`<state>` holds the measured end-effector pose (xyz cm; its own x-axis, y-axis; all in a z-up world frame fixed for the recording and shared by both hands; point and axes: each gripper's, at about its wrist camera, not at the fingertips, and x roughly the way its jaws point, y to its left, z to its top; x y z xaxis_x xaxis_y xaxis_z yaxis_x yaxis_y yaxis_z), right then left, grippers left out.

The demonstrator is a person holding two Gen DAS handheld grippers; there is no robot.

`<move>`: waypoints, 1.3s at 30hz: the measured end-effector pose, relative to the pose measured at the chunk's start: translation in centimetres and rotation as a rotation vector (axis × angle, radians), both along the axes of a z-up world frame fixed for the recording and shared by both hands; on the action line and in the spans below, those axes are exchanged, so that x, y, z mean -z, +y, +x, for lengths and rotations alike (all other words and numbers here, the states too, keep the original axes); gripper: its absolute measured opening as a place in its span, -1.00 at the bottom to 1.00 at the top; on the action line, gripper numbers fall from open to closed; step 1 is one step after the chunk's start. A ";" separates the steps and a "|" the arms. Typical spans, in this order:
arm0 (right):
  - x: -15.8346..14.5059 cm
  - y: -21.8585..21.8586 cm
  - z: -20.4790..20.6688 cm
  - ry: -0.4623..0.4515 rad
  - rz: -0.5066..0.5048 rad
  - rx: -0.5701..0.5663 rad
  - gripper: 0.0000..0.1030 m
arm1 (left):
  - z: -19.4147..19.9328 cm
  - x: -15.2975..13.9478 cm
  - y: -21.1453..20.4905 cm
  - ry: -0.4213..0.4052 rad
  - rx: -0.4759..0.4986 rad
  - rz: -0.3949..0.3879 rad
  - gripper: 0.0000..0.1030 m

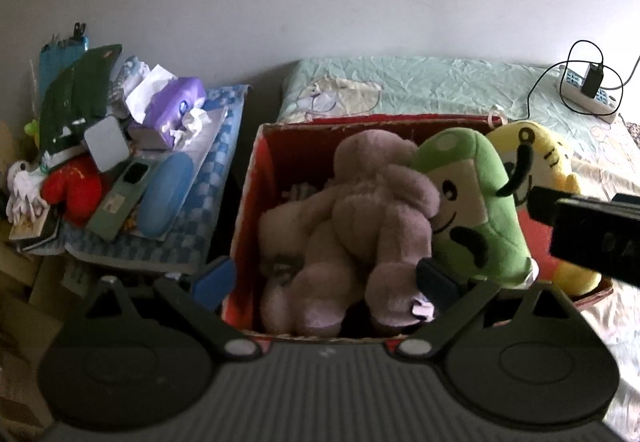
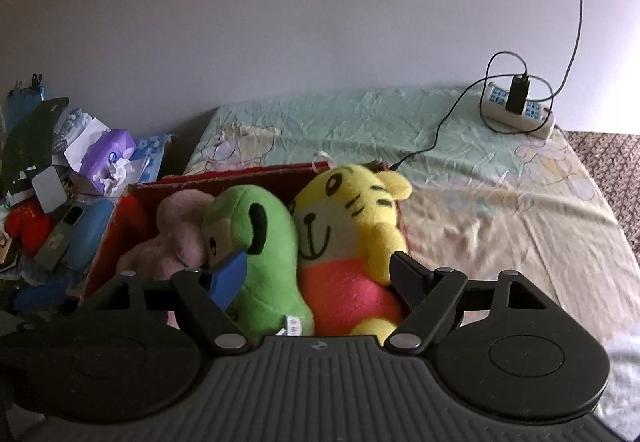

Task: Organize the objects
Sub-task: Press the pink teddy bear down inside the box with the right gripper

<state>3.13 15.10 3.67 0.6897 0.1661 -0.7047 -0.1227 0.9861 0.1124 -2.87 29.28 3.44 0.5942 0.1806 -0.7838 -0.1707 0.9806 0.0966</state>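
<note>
— Where were the toys?
— In the red box [image 1: 248,209] on the bed [image 2: 500,209], near its left edge; the pink plush [image 1: 360,209] half hid the box floor.
— The hand-held grippers?
— Left hand-held gripper [image 1: 324,278] and right hand-held gripper [image 2: 320,274] both gaped wide, holding nothing.

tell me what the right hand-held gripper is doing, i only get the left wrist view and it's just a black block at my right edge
Observer: The right hand-held gripper is open. Its fingers stand apart in front of the green plush and the yellow tiger plush, pinching neither.
Operator: is the tiger properly in the box, i mostly see its head
Observer: Yes, its pink belly sits inside the red box, pressed against the green plush.
Operator: where does that black cable by the power strip go
Observer: From the charger on the power strip, the thin black cable crosses the sheet to the box's far right corner.
</note>
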 end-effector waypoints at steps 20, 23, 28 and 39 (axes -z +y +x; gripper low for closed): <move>0.8 0.9 0.9 0.004 -0.031 0.016 0.58 | 0.5 0.7 1.2 -0.016 0.034 -0.078 0.91; 0.9 1.0 1.0 0.008 -0.033 0.015 0.58 | 0.8 0.9 1.4 -0.011 0.037 -0.094 0.91; 1.0 1.1 1.2 0.009 -0.035 0.012 0.58 | 1.2 1.1 1.5 0.001 0.043 -0.110 0.91; 1.1 1.1 1.5 0.013 -0.022 0.007 0.58 | 1.2 0.9 1.5 -0.028 0.048 -0.112 0.90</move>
